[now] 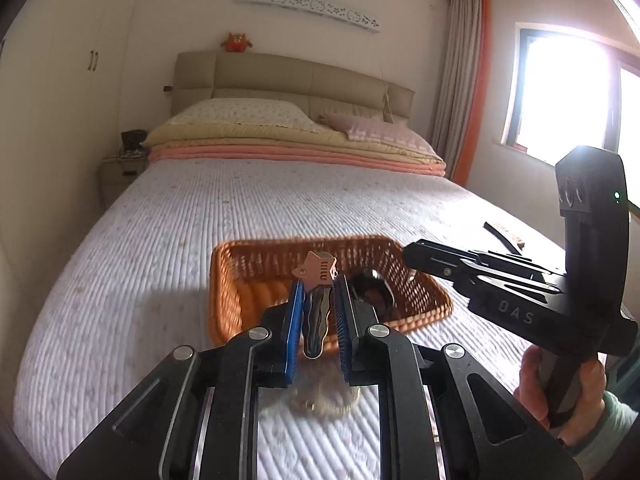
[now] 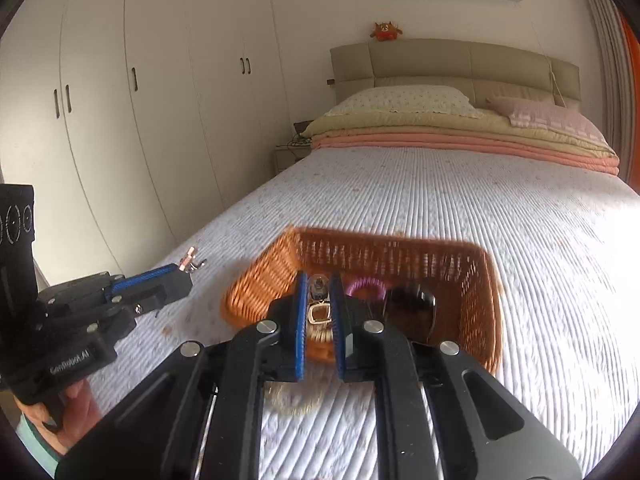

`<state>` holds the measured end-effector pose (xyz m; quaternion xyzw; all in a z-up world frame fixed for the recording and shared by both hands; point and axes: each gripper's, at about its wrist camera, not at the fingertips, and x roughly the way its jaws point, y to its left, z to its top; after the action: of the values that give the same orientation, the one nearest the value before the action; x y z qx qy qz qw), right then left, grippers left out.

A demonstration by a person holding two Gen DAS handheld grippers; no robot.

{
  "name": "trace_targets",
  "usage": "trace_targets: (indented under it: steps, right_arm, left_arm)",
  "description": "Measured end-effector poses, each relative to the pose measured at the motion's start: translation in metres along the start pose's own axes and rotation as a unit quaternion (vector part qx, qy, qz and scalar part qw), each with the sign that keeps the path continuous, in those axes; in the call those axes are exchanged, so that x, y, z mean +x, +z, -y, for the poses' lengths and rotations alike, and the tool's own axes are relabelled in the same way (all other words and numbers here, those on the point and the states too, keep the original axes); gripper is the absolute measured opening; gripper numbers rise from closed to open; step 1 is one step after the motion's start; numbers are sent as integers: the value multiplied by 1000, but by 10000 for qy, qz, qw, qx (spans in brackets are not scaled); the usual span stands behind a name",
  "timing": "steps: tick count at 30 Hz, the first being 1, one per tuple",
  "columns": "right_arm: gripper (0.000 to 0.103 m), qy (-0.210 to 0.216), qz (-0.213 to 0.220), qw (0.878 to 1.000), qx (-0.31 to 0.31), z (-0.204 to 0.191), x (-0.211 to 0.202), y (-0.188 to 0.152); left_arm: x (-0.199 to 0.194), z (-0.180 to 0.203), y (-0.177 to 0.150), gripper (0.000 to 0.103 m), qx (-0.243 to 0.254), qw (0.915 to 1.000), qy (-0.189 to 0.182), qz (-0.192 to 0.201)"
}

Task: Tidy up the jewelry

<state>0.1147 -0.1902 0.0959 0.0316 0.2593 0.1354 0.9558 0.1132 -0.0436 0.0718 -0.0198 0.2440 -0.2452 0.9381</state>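
Note:
An orange wicker basket (image 1: 232,280) (image 2: 480,292) lies on the bed. My left gripper (image 1: 316,286) is shut on a metal hair clip with a pink star end (image 1: 318,270), held above the basket's near rim; it shows from the side in the right wrist view (image 2: 188,276). My right gripper (image 2: 319,280) is shut on a piece of jewelry with a gold rectangular buckle (image 2: 319,313), held over the basket. It shows in the left wrist view (image 1: 412,258) at the basket's right. Sunglasses (image 2: 412,308) and a purple hair tie (image 2: 366,285) lie in the basket.
A beige beaded loop (image 2: 294,402) lies on the white quilt (image 1: 180,220) in front of the basket. Folded blankets and pillows (image 1: 296,140) are at the bed's head. Wardrobes (image 2: 140,100) stand left, a window (image 1: 568,88) right.

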Motion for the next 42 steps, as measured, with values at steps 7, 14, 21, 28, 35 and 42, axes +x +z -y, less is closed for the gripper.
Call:
trace_targets:
  steps: [7,14,21,28,35,42]
  right_arm:
    - [9,63,-751,9957,539,29,74,33]
    - [9,-280,-1433,9873,626,42,136,18]
    - [9,-552,-1816,9811,371,36,160,2]
    - [17,-395,-1861,9794,671,45,155,-4]
    - [44,-235,-1539,9851,736,51,111,1]
    - [44,-161,-1065,9923,619,41,26,-1]
  left_arm:
    - [69,-21,14,14,-227,9986,309,-372]
    - [105,-42,-7,14,-452,9956,315,-756]
    - [118,-40,-22,15,-305,9931,424,-1049]
    - [108,-44,-25,38,-433,9935,338,-993]
    - [64,-37,-19,43,-532,9966,5,-627]
    - [-6,-26,-45,44,-717,9965,-232,-361]
